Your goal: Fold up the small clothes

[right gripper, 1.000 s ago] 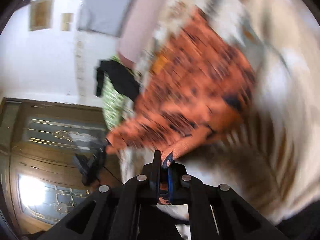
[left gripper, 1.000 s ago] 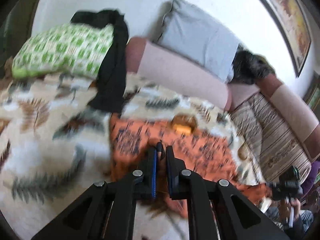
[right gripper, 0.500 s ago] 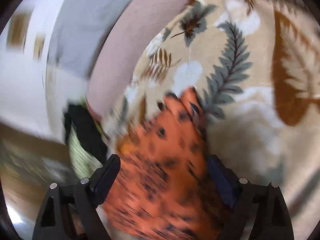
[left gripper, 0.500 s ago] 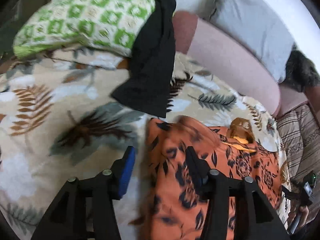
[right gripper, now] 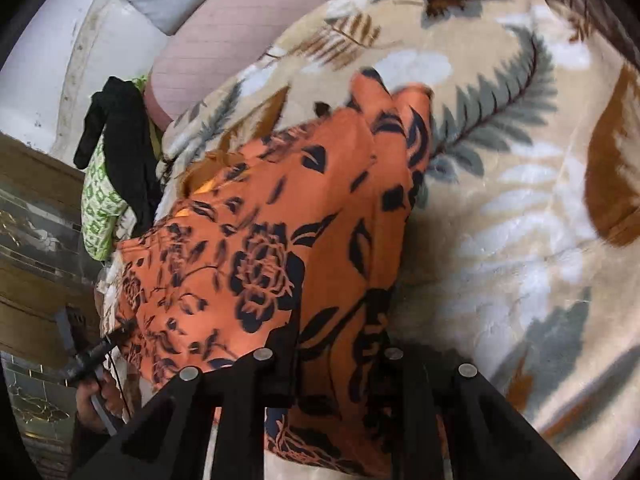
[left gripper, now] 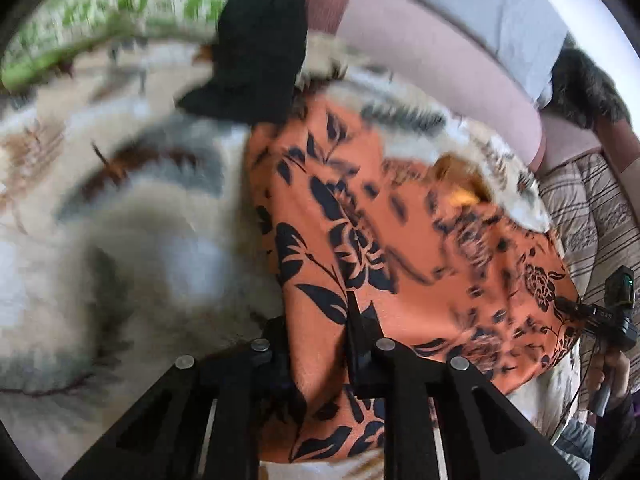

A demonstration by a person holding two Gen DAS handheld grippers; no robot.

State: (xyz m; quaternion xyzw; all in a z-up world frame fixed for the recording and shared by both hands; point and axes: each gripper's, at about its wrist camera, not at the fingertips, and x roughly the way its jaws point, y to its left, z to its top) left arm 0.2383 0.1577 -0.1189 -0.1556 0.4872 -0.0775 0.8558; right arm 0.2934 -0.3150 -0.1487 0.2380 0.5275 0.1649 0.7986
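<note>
An orange garment with a black flower print (left gripper: 384, 248) lies spread on a leaf-patterned blanket (left gripper: 120, 248). It also shows in the right wrist view (right gripper: 280, 240). My left gripper (left gripper: 316, 320) is open, its jaws apart over the garment's near left edge, with cloth between them. My right gripper (right gripper: 340, 344) is open too, its jaws apart over the garment's near right edge. A folded-over corner of the garment (right gripper: 396, 120) points away from me.
A black garment (left gripper: 256, 52) hangs over a green-and-white pillow (left gripper: 120, 12) at the back. Pink bolsters (left gripper: 432, 64) and a grey pillow (left gripper: 480, 4) line the wall. A striped cover (left gripper: 588, 216) lies to the right. Another person's hand holds a device (left gripper: 616, 320).
One second ago both grippers were shut on the orange garment. They opened and let it drop flat, then moved in low over its near edge.
</note>
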